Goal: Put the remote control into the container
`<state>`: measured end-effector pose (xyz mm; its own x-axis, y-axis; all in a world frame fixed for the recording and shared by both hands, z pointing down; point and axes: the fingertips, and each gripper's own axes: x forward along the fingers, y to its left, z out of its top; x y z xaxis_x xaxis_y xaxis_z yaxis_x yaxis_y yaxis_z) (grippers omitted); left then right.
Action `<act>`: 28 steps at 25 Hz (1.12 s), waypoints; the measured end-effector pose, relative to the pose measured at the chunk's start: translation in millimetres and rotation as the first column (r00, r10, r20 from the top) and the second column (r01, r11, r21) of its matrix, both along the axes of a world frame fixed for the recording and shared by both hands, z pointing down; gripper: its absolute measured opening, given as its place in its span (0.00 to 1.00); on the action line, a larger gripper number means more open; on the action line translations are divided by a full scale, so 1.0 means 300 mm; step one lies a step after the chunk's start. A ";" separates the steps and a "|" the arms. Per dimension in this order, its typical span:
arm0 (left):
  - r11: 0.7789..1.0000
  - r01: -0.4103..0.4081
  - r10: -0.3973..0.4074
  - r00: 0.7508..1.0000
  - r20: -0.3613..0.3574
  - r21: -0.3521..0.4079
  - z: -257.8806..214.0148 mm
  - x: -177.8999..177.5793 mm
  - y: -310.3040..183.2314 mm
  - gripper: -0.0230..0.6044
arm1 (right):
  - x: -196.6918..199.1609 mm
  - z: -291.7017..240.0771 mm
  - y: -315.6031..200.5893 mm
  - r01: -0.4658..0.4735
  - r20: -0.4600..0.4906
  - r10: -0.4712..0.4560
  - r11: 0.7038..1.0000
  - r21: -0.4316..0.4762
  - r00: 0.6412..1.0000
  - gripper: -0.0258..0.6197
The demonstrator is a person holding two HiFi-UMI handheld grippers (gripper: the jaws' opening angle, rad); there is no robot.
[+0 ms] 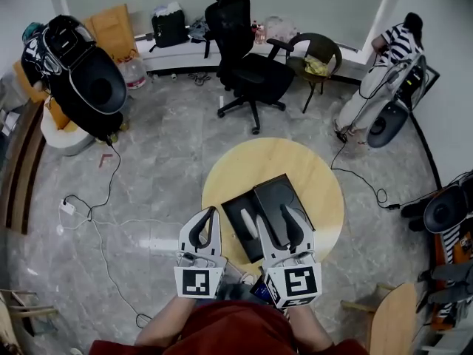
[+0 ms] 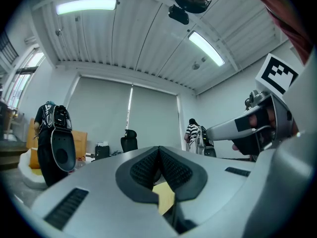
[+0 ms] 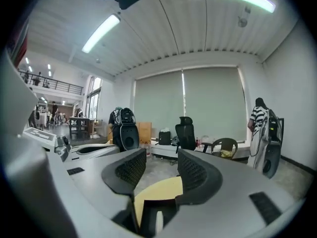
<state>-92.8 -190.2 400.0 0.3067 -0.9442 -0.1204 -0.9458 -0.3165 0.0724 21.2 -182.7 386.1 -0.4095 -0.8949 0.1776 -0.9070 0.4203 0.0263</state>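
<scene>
Grey marbled floor, cables trailing across it. Black office chair at the far side. A person in a striped top stands far right, by the wall.

Round wooden table sits straight below me. On it is the black container, which reads as two black rectangular parts lying side by side. I can't tell which part is tray and which is lid.

Left gripper hangs at the table's near-left rim, just left of the container. From its own view, the left gripper has its ribbed pads pressed together at the tips and nothing caught between them. A sliver of yellow tabletop shows under them.

Right gripper is over the near end of the container's right part. From its own view, the right gripper has its jaws standing apart with a clear gap. Only tabletop and floor show through the gap, and nothing is gripped.

Remote control is white and oblong. It lies flat in the container's left part, between the two grippers and just left of the right one. Neither tong touches it.
</scene>
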 end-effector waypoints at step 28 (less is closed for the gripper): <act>0.996 -0.080 0.082 0.993 0.088 -0.025 -0.007 0.073 0.006 0.06 | 0.110 -0.140 0.032 -0.072 0.031 0.068 0.989 0.132 0.997 0.09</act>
<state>-70.8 -188.3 397.9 0.3911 -0.9178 -0.0690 -0.9200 -0.3918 -0.0033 54.3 -173.1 344.1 -0.3479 -0.9364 0.0453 -0.9352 0.3500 0.0537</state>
